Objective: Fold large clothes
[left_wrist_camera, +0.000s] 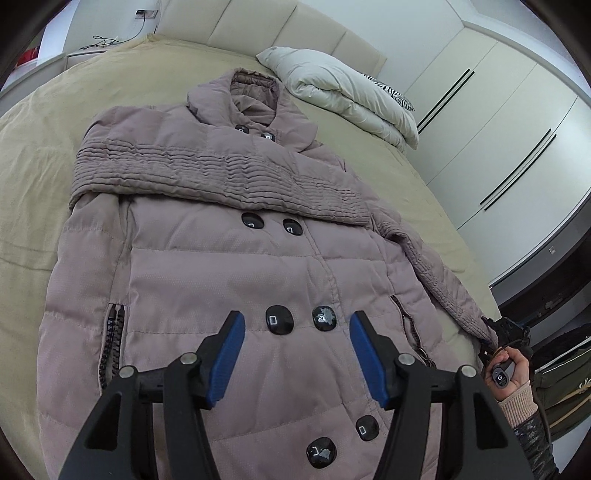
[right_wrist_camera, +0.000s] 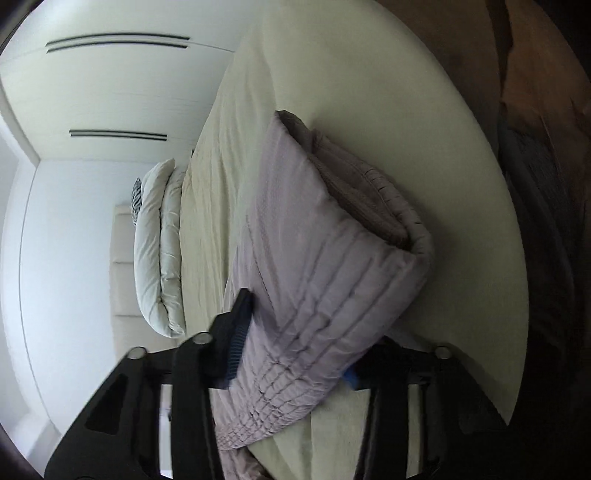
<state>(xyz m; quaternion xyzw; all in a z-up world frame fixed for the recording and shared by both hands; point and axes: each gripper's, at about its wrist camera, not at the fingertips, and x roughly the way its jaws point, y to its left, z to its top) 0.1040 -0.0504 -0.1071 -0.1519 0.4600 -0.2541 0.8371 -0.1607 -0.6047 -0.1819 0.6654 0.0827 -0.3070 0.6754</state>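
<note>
A mauve padded coat (left_wrist_camera: 229, 258) with black buttons lies face up on the beige bed (left_wrist_camera: 44, 155), collar toward the headboard. One ribbed sleeve (left_wrist_camera: 207, 173) is folded across its chest. The other sleeve (left_wrist_camera: 436, 269) runs out to the bed's right edge. My left gripper (left_wrist_camera: 297, 332) hovers open over the lower button row, with nothing between its blue pads (left_wrist_camera: 229, 354). In the right wrist view my right gripper (right_wrist_camera: 295, 332) is shut on that sleeve's cuff (right_wrist_camera: 314, 280), which bunches up between its fingers. The right gripper (left_wrist_camera: 498, 332) also shows at the bed's edge, held in a hand (left_wrist_camera: 511, 373).
A folded white duvet (left_wrist_camera: 351, 96) and a zebra-print pillow (left_wrist_camera: 399, 98) lie near the padded headboard (left_wrist_camera: 280, 26). White wardrobe doors (left_wrist_camera: 491, 122) stand to the right. A nightstand with cables (left_wrist_camera: 96, 44) is at the back left. Dark floor (right_wrist_camera: 535, 184) lies beyond the bed's edge.
</note>
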